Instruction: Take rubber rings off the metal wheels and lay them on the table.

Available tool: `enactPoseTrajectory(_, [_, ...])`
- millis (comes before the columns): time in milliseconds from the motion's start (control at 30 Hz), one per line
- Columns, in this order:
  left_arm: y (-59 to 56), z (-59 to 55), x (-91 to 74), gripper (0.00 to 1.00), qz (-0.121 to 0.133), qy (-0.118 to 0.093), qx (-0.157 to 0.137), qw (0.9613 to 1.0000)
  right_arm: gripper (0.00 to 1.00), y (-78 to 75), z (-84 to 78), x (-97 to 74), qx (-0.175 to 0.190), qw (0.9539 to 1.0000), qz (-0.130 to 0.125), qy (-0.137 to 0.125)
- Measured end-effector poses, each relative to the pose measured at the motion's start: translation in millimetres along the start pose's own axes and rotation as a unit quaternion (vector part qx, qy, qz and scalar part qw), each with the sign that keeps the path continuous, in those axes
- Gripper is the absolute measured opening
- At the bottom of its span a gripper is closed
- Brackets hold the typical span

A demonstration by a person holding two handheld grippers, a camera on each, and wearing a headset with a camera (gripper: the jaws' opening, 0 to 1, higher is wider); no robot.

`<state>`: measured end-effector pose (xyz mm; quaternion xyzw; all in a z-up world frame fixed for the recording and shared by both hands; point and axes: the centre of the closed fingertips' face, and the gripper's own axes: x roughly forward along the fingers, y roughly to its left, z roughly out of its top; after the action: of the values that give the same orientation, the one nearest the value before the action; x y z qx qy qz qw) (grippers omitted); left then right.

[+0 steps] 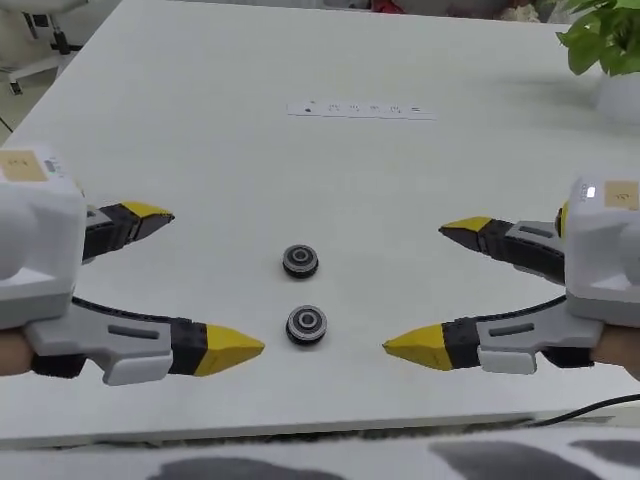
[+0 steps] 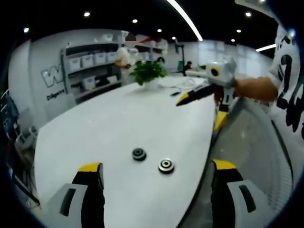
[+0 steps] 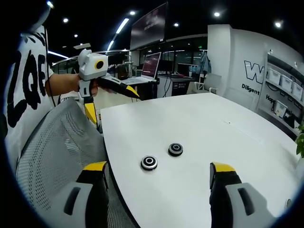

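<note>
Two small metal wheels with black rubber rings lie on the white table (image 1: 200, 120). The nearer wheel (image 1: 306, 325) (image 2: 166, 165) (image 3: 149, 162) sits close to the front edge, the farther wheel (image 1: 301, 260) (image 2: 138, 154) (image 3: 175, 149) just behind it. My left gripper (image 1: 210, 280) (image 2: 156, 167) (image 3: 114, 107) hovers to the left of them, open, with nothing between its yellow-tipped jaws. Facing it from the right is my right gripper (image 1: 417, 288) (image 3: 157, 166) (image 2: 199, 114), also open and holding nothing. Both stand well apart from the wheels.
A flush panel (image 1: 362, 109) with small markings is set in the tabletop further back. A potted plant (image 1: 600, 40) (image 2: 148, 72) stands at the far right corner. A mesh chair (image 3: 61, 137) is by the front edge, beside the person's sleeve (image 3: 28, 90).
</note>
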<state>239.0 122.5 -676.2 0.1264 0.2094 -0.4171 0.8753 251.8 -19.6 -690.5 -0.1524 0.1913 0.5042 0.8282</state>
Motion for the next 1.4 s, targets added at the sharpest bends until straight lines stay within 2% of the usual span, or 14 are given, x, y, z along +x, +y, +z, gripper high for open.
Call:
enactPoseTrajectory(367, [4.1, 3.0, 9.2, 0.89, -0.019, 0.0, 0.015, 0.9997, 0.79, -6.4, 5.2, 10.6, -0.008, 0.9996, 0.026, -0.007])
enactPoseTrajectory(767, [12.1, 2.9, 19.2, 0.84, -0.035, 0.004, 0.032, 0.9989, 0.73, -8.3, 3.3, 26.8, -0.023, 0.9977, 0.064, -0.002])
enactPoseTrajectory(1067, [10.3, 1.6, 26.2, 0.81, -0.052, 0.005, 0.035, 0.998, 0.68, -5.7, 0.5, 39.8, -0.042, 0.9949, 0.091, 0.005])
enactPoseTrajectory(1333, [15.7, -3.5, 33.9, 0.78, -0.057, 0.011, 0.037, 0.9976, 0.65, -4.5, -2.7, 48.7, -0.036, 0.9937, 0.106, 0.003])
enactPoseTrajectory(1400, [16.1, -5.4, 36.0, 0.78, -0.058, 0.012, 0.037, 0.9976, 0.62, -5.2, -0.2, 50.4, -0.024, 0.9939, 0.108, -0.009])
